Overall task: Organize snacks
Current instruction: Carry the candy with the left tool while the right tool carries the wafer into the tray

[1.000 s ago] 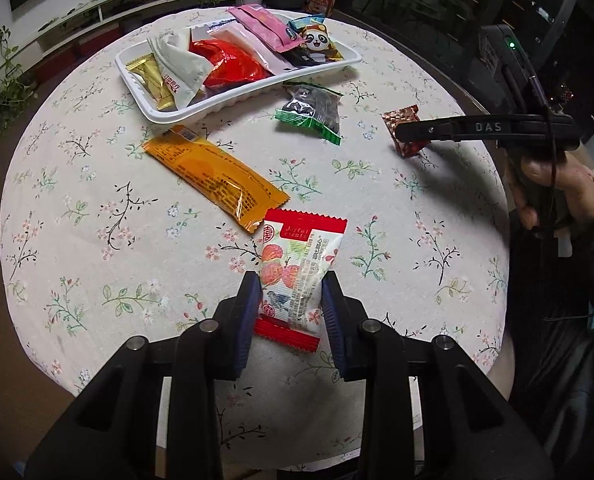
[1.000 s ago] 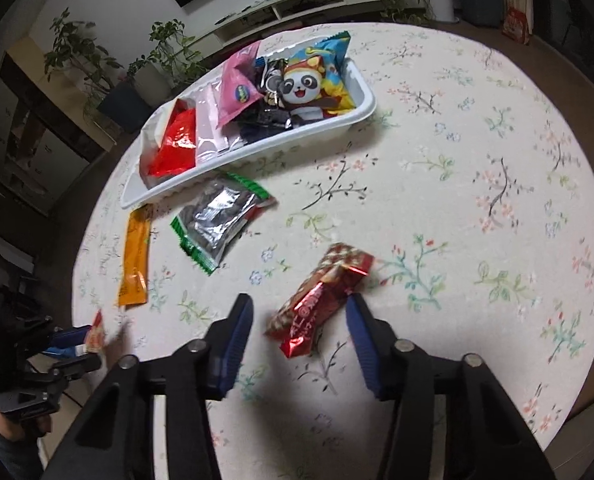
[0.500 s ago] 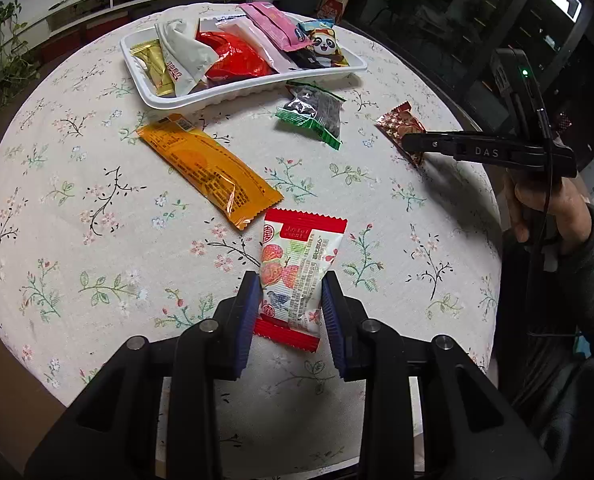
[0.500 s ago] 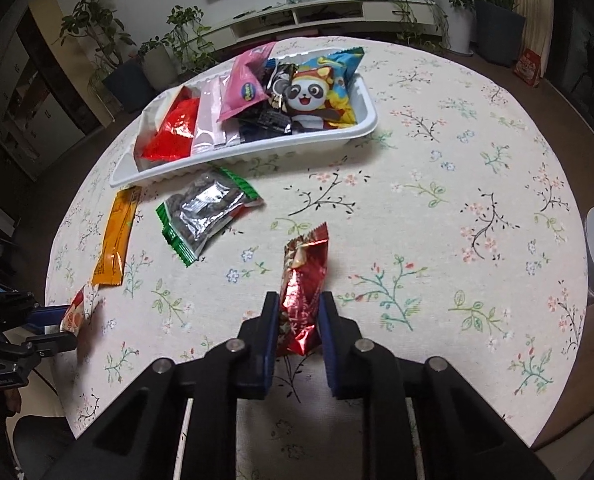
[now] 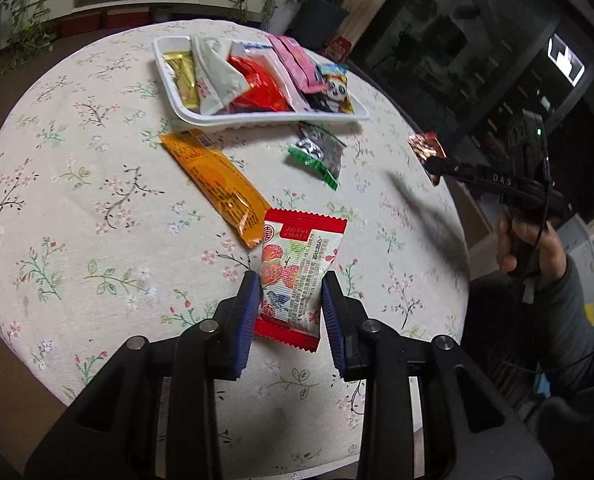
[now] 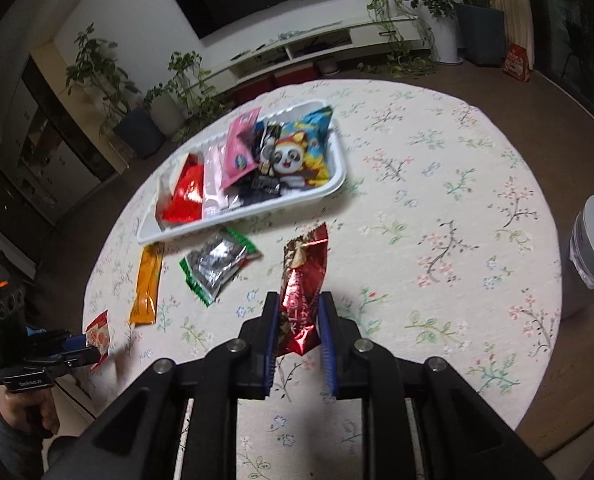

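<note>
Here, left gripper [image 5: 291, 294] clamped on a red-and-white snack packet [image 5: 297, 274], right gripper [image 6: 299, 322] clamped on a shiny red wrapper [image 6: 303, 280], white tray [image 6: 329, 188] beyond both, above the floral table [image 6: 437, 208].

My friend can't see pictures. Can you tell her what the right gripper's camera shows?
The right gripper pinches a shiny red snack bar above a round flowered table. Behind sit a white tray full of snacks, a green-edged packet and an orange packet.

My ribbed blue pads [image 5: 247, 312] look matt; red foil wrapper [image 6: 303, 292] glossy, crinkled; floral tablecloth [image 5: 77, 200] matt cloth; white tray [image 6: 329, 188] smooth plastic.
</note>
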### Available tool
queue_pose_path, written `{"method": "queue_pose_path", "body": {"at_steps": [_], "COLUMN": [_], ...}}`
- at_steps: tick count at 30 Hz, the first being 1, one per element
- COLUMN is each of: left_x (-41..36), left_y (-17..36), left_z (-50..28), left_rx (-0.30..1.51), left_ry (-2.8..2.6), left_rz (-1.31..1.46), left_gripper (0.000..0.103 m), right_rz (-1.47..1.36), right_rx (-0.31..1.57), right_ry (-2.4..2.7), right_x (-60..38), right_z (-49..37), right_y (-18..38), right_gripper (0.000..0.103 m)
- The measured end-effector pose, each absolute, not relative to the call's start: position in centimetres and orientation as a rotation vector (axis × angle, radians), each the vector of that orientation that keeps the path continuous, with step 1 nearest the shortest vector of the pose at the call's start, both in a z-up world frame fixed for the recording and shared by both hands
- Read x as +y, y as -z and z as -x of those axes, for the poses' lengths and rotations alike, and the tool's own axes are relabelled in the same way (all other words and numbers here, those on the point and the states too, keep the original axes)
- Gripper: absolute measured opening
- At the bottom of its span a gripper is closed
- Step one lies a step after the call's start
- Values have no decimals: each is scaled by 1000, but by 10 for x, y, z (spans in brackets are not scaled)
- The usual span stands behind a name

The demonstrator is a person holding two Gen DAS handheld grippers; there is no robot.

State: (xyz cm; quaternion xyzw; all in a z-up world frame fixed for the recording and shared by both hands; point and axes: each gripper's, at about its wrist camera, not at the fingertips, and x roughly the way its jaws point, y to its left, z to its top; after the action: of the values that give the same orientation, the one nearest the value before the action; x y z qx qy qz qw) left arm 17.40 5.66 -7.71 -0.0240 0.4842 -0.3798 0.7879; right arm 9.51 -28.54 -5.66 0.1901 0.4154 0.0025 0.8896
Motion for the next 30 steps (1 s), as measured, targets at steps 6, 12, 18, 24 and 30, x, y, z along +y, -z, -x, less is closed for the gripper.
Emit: {"method": "queue_pose_path", "body": {"at_steps": [6, 12, 18, 24, 30], "left_x": [77, 85, 58, 12, -34], "left_y": [43, -10, -39, -36, -10], "left_z": [-195, -237, -296, -343, -368], "left_rx": [956, 836, 802, 825, 877], "left_ry": [788, 767, 757, 746, 721], "left_rz": [140, 237, 305, 319, 271], "left_gripper": [29, 29, 29, 29, 29], "right_rz": [-455, -438, -365, -310, -279], "right_rx": [801, 693, 597, 602, 703], "right_ry": [28, 39, -37, -132, -167], "right_x": [-322, -350, -333, -291, -262], "right_z": [-100, -121, -166, -220, -259], "right_y": [36, -12, -60, -63, -20], "right_gripper": [21, 21, 21, 21, 21]}}
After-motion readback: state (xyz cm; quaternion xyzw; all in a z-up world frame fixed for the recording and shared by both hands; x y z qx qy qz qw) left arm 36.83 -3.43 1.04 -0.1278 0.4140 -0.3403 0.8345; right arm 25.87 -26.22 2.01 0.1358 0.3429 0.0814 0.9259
